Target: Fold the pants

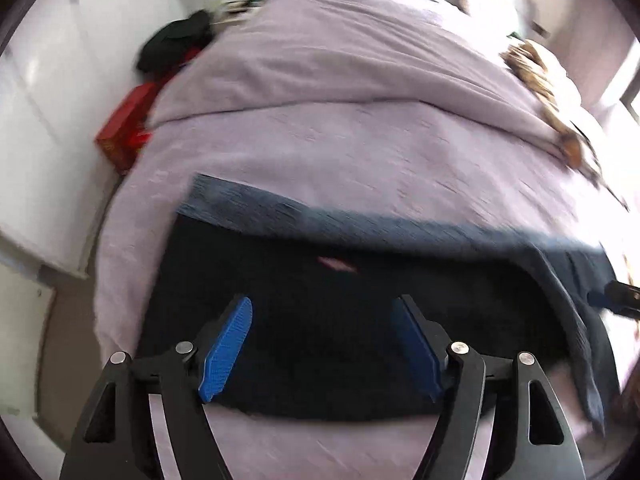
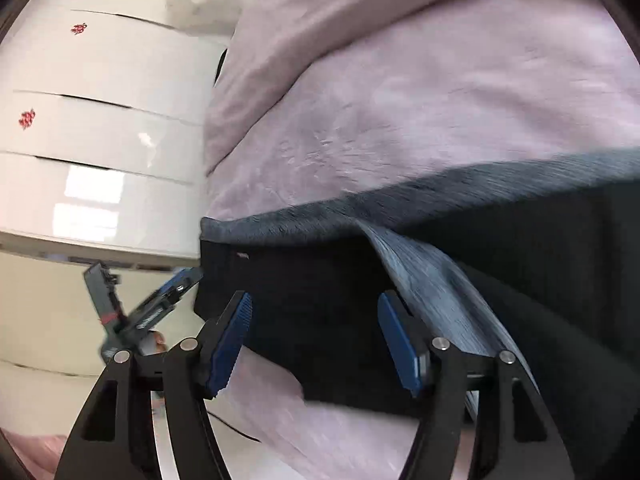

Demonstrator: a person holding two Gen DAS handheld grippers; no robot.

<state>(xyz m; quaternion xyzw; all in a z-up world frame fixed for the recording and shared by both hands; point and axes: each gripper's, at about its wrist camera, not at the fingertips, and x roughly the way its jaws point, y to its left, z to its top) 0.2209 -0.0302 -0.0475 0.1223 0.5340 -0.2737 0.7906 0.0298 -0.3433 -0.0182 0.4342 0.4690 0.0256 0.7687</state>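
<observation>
Blue pads (image 1: 226, 350) on the left tool (image 1: 320, 348) sat closest to the left camera, and they stood wide apart with nothing pinched between them. Under that tool lay the dark pants (image 1: 320, 320), spread flat on the bed. Their near part looked almost black, and a lighter blue-grey band ran along the far edge. A small pale mark showed on the dark cloth. The pants rested on a soft lilac blanket (image 1: 340, 140) that covered the bed. The right tool (image 2: 316, 340) was open too, and its blue pads (image 2: 230, 344) did not squeeze anything. It hung over a corner of the pants (image 2: 320, 300), where a grey-blue fold of cloth ran down beside its right finger. From the right camera, the left tool (image 2: 172, 296) could be seen at the left edge of the pants, near the side of the bed. Past the bed stood white drawers (image 2: 100, 120) with little red marks on them. In the left camera, a red box (image 1: 124, 132) and a heap of dark clothes (image 1: 176, 40) lay beside the bed, well away from the pants. Something brown and patterned (image 1: 540, 80) lay at the far right side of the blanket. Both pictures were a bit blurry.
</observation>
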